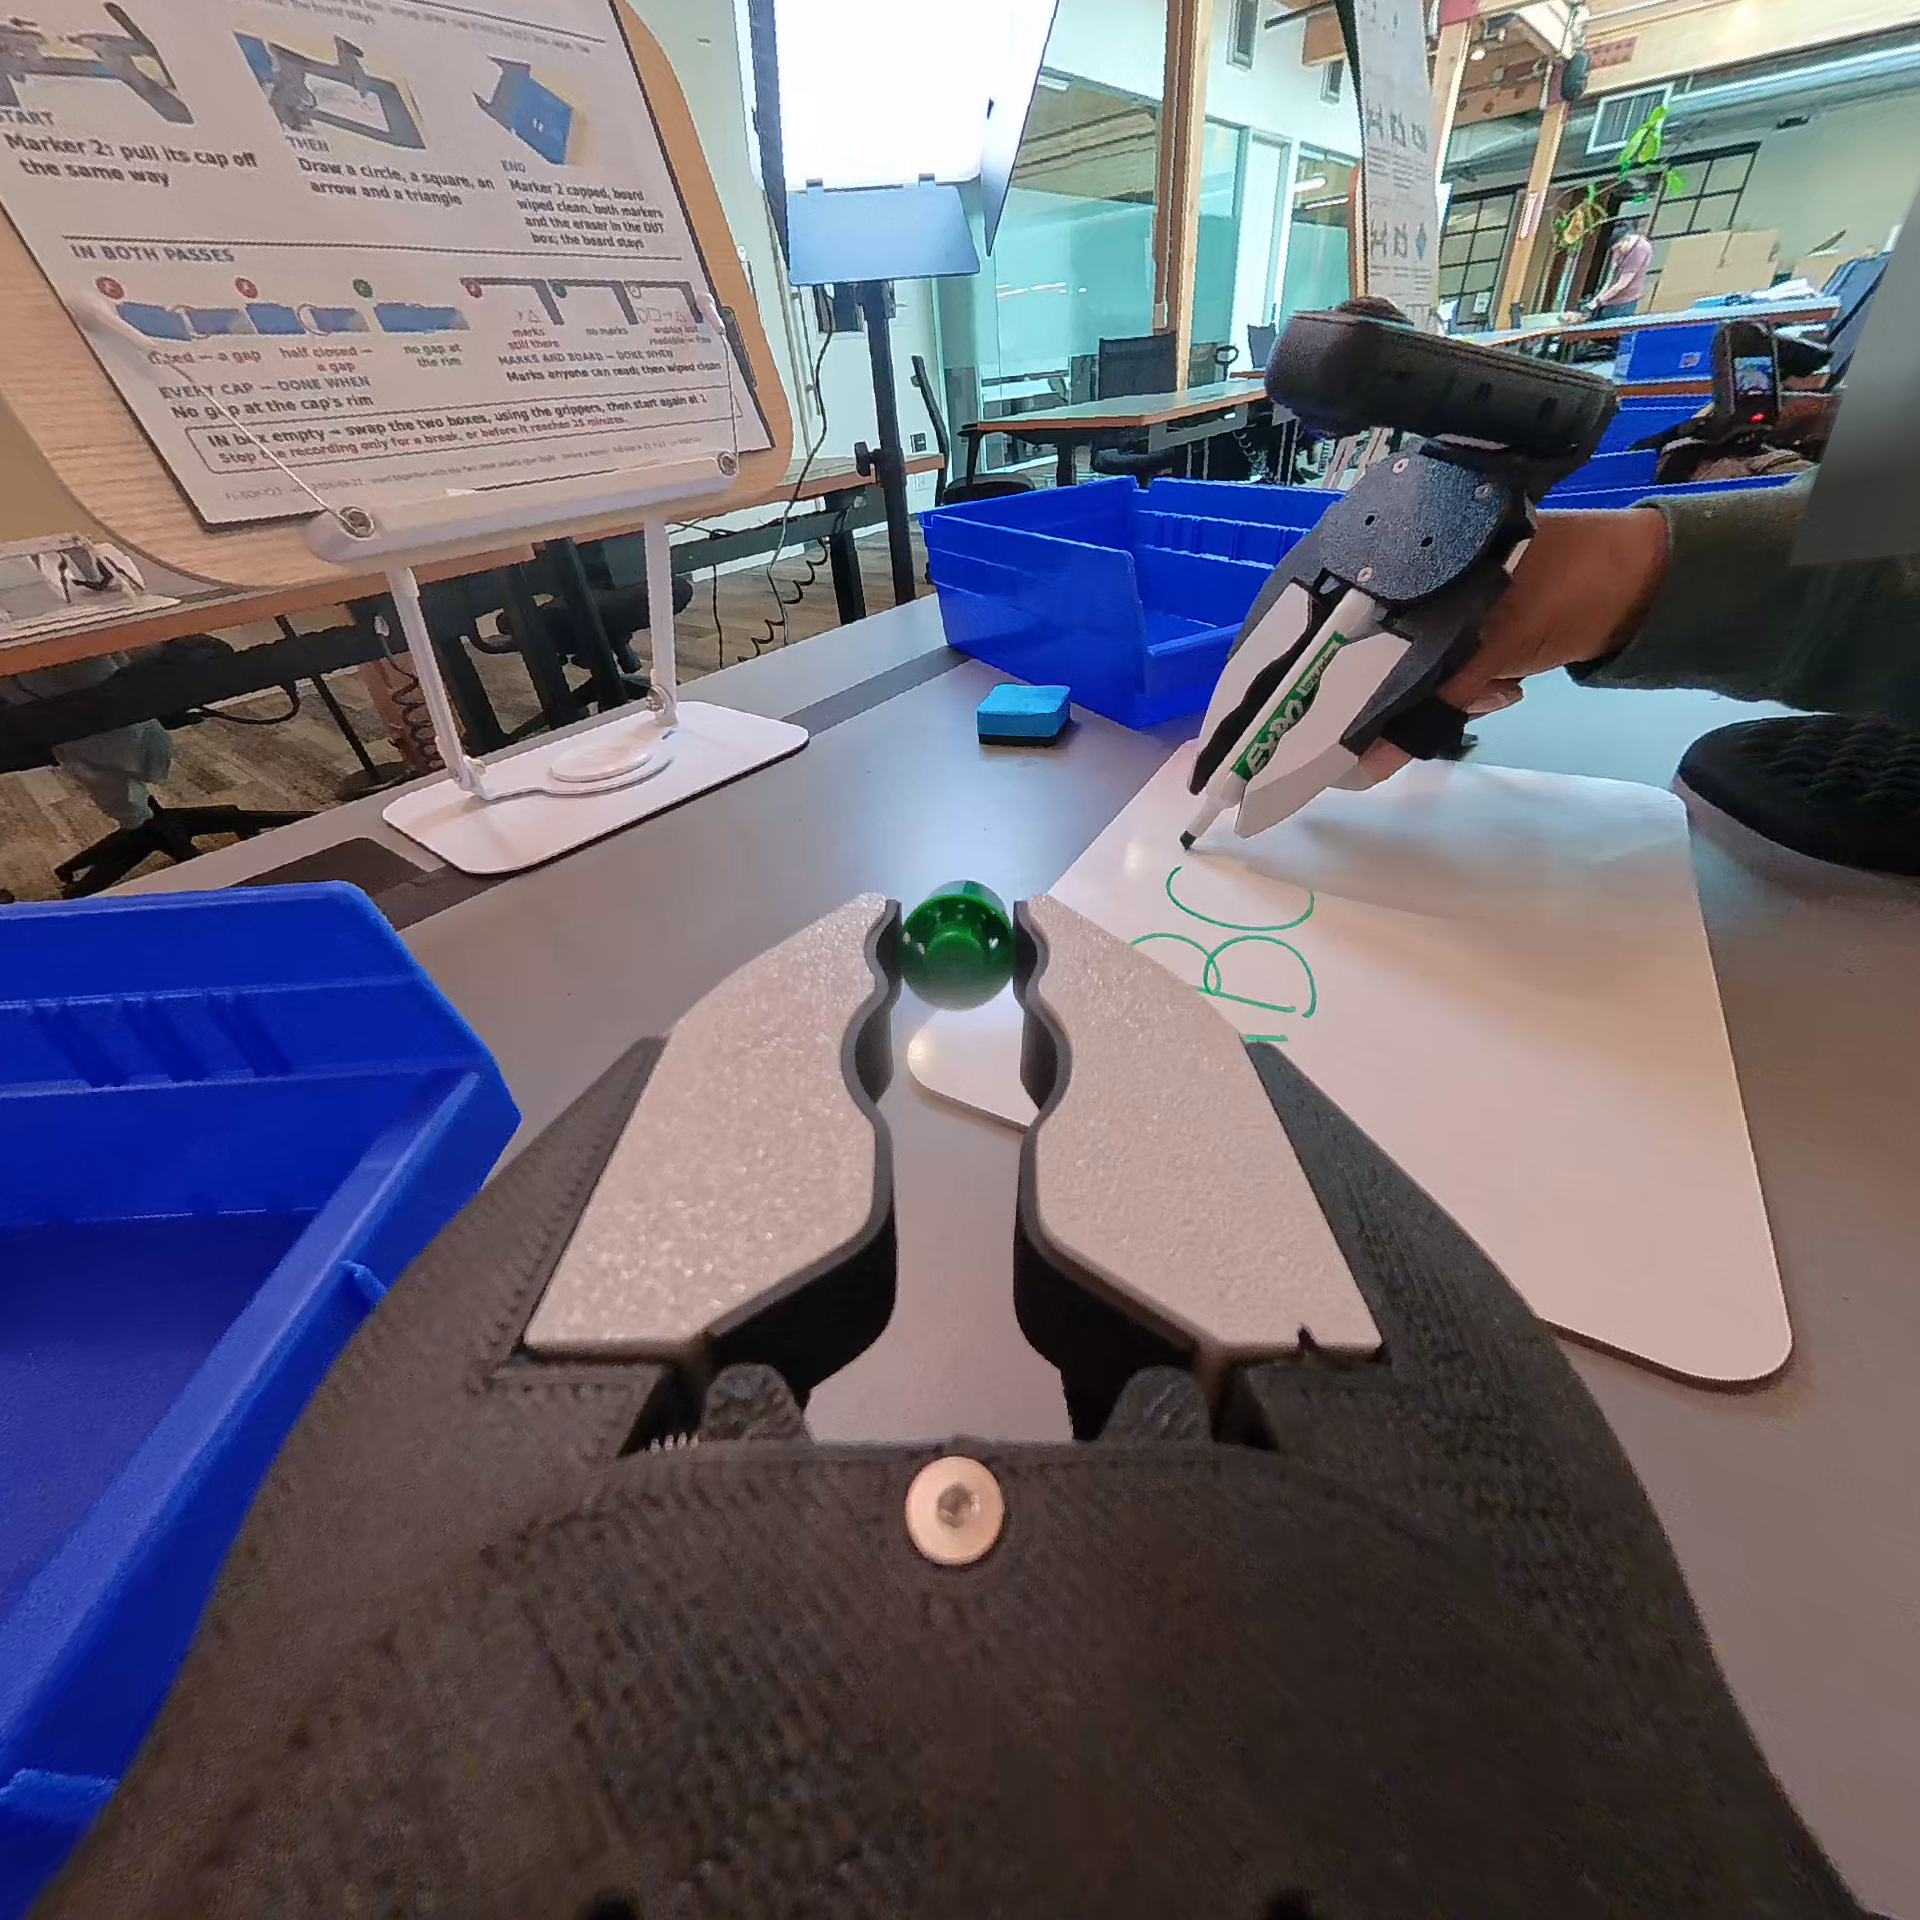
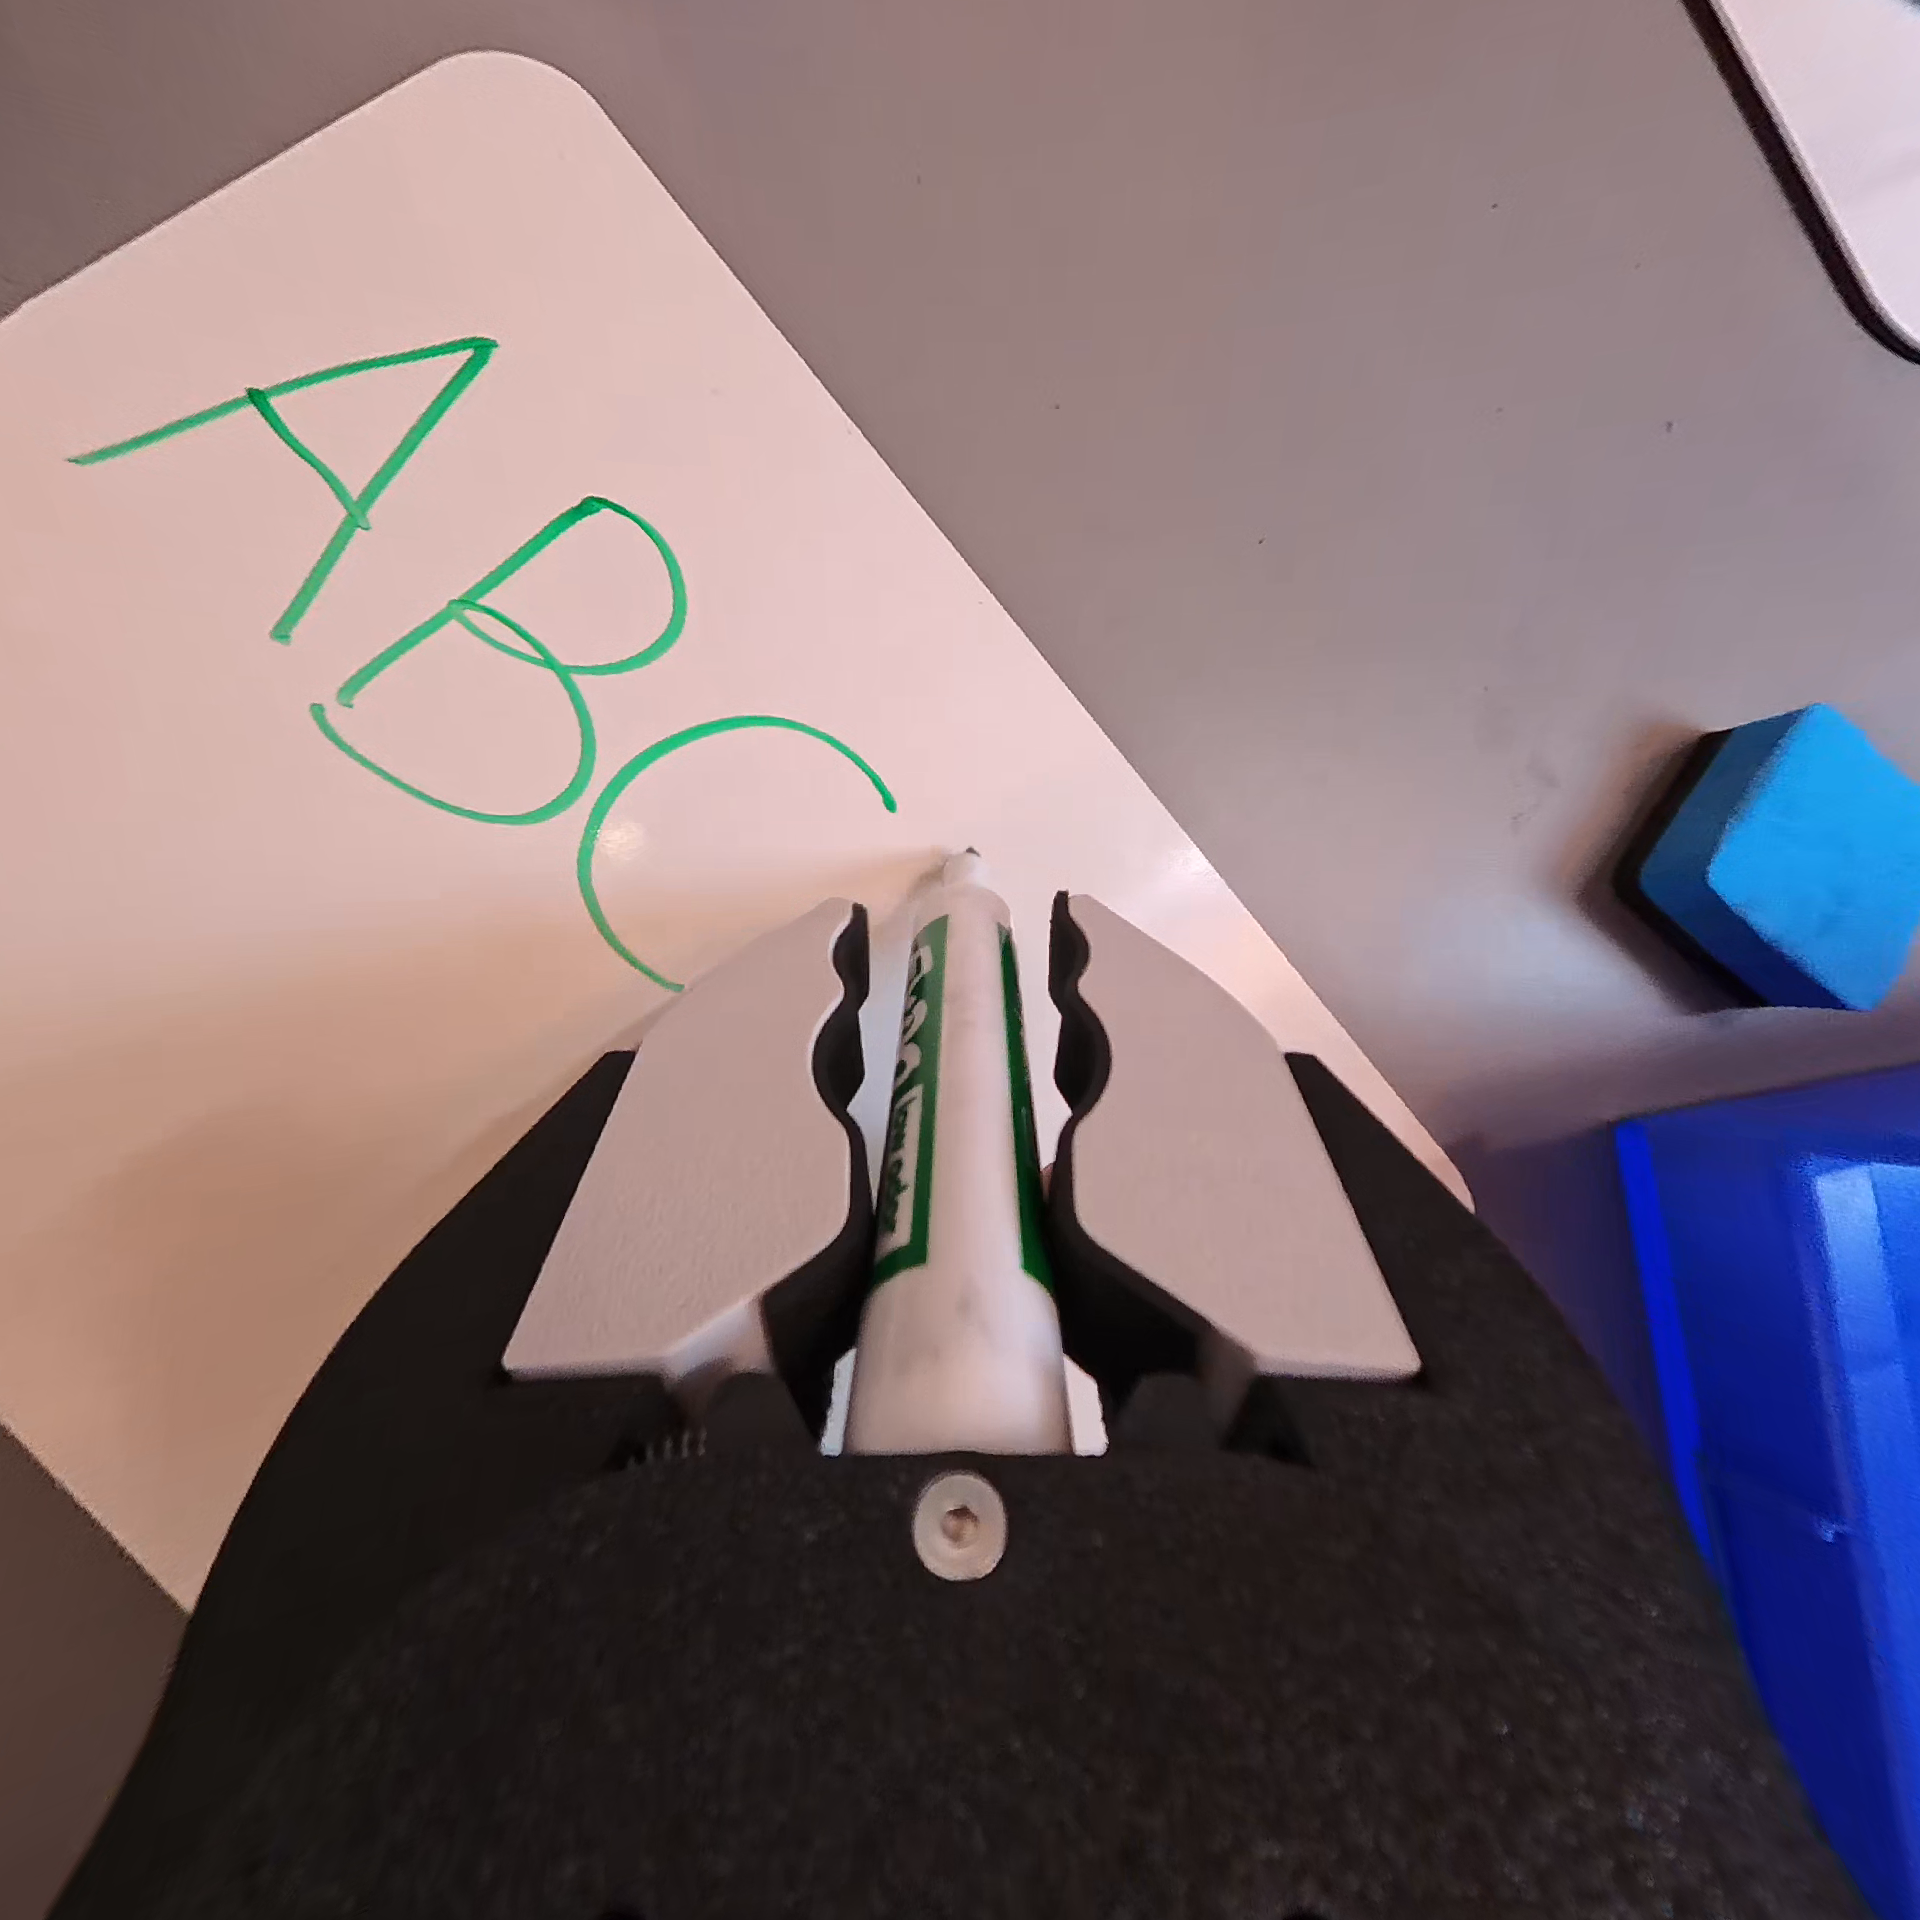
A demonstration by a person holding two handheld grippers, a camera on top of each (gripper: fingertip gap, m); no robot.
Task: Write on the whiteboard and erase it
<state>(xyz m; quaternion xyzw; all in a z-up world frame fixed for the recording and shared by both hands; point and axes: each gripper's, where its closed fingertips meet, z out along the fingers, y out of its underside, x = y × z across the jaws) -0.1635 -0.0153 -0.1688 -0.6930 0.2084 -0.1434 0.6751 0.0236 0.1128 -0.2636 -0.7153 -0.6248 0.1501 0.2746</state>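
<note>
Fingers of the left gripper (image 1: 956,951) are seen squeezed on a green cap (image 1: 956,943), with the whiteboard (image 1: 1455,1039) lying at 3 o'clock of it. A blue eraser (image 1: 1023,712) is parked at 12 o'clock.

From the right wrist, the right gripper (image 2: 954,977) is seen closed round a green marker (image 2: 961,1143); its tip seems to touch the board, beside green letters (image 2: 468,623). Fresh ink could be smeared if the fingers are dragged across.

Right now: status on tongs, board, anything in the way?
Left tongs clamp green cap. Right tongs hold uncapped marker, tip at whiteboard beside green lettering. Eraser off board, clear.
</note>
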